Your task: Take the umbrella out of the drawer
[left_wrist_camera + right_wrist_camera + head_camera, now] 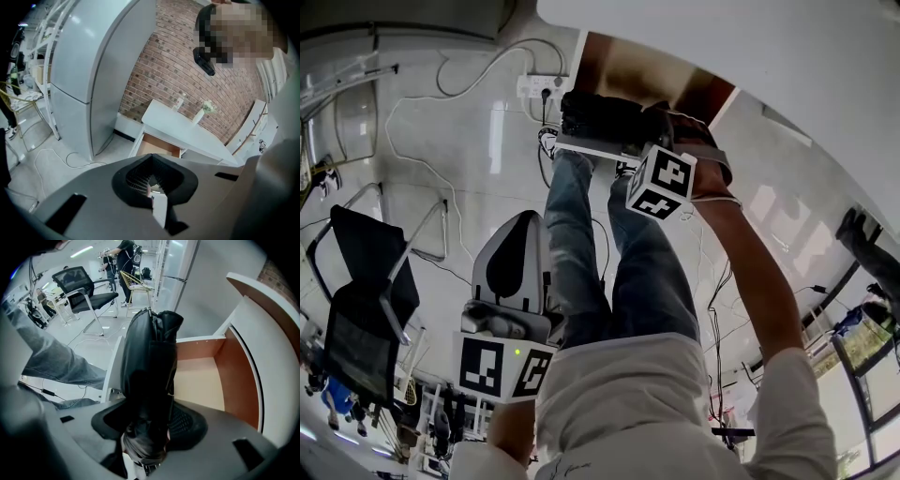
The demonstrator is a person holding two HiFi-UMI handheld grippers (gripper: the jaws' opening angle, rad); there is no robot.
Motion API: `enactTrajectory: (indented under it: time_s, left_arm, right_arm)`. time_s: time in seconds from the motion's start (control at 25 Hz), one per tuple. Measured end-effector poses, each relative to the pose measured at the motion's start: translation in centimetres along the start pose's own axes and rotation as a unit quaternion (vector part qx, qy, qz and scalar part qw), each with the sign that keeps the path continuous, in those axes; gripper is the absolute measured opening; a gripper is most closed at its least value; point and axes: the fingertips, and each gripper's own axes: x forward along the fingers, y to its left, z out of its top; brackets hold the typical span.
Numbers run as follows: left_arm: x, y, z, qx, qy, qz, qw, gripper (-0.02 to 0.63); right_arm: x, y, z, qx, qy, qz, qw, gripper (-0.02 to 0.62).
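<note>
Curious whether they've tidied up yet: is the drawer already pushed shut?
No: the right gripper view shows the drawer standing open, its wooden inside visible beside the black umbrella held in the right gripper.

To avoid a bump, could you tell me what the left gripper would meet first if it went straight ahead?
Probably the open drawer of the white cabinet; depth is unclear.
</note>
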Motion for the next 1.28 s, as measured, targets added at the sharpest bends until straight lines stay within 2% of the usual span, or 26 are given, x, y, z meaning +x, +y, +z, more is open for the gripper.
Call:
enactTrajectory:
  time_s: [0.64,1.28]
  left_arm:
    - [-2.6,-2.1,2.3,0.004,-0.018,0.007,0.9998,0.017]
    - [-4.1,-4.6,3.6,0.010,-0.027,-0.010,0.9995,0.017]
  right_arm:
    - [-4.3,-0.1,1.3,0.015,-0.017,-0.006,1.000,0.230]
    - [-9.1,-0.2,1.5,0.049,-0.032,-0.010,0.998,0.232]
